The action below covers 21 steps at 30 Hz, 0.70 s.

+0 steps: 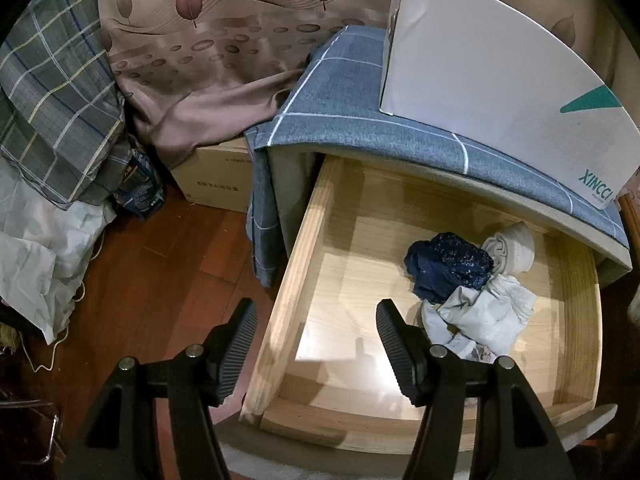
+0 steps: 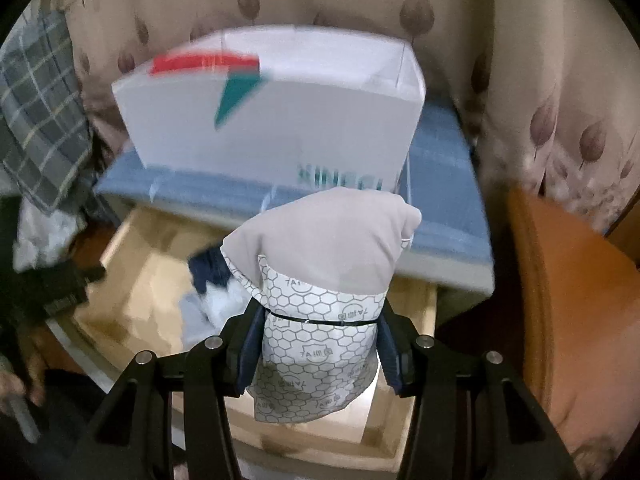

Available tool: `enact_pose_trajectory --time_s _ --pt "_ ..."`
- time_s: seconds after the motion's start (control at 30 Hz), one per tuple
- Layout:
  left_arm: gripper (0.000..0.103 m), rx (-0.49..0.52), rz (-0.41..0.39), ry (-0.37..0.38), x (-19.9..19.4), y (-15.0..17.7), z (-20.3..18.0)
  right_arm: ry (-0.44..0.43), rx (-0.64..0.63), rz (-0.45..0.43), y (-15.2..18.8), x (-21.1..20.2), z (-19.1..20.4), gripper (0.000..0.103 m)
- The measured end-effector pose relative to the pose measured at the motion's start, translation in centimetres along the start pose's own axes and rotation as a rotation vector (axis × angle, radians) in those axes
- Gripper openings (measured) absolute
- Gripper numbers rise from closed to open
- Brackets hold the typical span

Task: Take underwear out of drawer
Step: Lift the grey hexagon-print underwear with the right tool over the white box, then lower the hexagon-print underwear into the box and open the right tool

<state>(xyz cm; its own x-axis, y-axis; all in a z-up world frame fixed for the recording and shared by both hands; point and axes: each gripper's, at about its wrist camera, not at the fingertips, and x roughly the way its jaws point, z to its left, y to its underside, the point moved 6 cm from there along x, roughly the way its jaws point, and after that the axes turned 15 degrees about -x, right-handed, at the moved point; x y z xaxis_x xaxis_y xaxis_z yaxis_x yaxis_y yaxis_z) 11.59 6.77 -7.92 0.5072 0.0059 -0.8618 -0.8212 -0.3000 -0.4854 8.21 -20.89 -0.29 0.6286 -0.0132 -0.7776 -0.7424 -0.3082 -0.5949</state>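
Note:
The light wooden drawer point(image 1: 288, 280) stands pulled out under a cabinet top covered in blue-grey cloth point(image 1: 360, 128). Inside it lie a crumpled navy piece point(image 1: 448, 264), a beige roll point(image 1: 512, 250) and a pale white piece point(image 1: 484, 316). My left gripper point(image 1: 316, 306) hangs open over the drawer's left wall, holding nothing. In the right wrist view my right gripper point(image 2: 320, 314) is shut on a rolled grey underwear point(image 2: 328, 248) with a white honeycomb-print band, held up above the drawer point(image 2: 428, 304). The view behind it is blurred.
A white box point(image 1: 500, 92) with a green mark sits on the cabinet top. A cardboard box point(image 1: 216, 176) and plaid bedding point(image 1: 56, 100) lie on the wooden floor at left, with a leaf-print curtain point(image 1: 208, 32) behind. Something orange point(image 2: 568, 280) stands right of the drawer.

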Motion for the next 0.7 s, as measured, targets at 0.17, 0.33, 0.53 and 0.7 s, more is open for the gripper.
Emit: enact_pose_trajectory --time_s 0.17,0.33,0.53,0.7 --pt "0.063 0.0 0.002 0.003 0.1 0.0 0.0 0.008 0.021 -0.084 -4.6 -2.7 -1.9 0.047" --pt "0.063 -0.001 0.004 0.002 0.1 -0.1 0.0 0.014 0.05 -0.131 -9.0 -3.5 -3.2 0.047" --pt "0.063 -0.001 0.004 0.002 0.0 -0.1 -0.1 -0.003 0.092 -0.14 -13.6 -2.5 -4.7 0.047" --pt "0.063 0.0 0.005 0.002 0.1 -0.1 -0.1 -0.019 0.089 -0.098 -15.9 0.0 -5.0 0.047"
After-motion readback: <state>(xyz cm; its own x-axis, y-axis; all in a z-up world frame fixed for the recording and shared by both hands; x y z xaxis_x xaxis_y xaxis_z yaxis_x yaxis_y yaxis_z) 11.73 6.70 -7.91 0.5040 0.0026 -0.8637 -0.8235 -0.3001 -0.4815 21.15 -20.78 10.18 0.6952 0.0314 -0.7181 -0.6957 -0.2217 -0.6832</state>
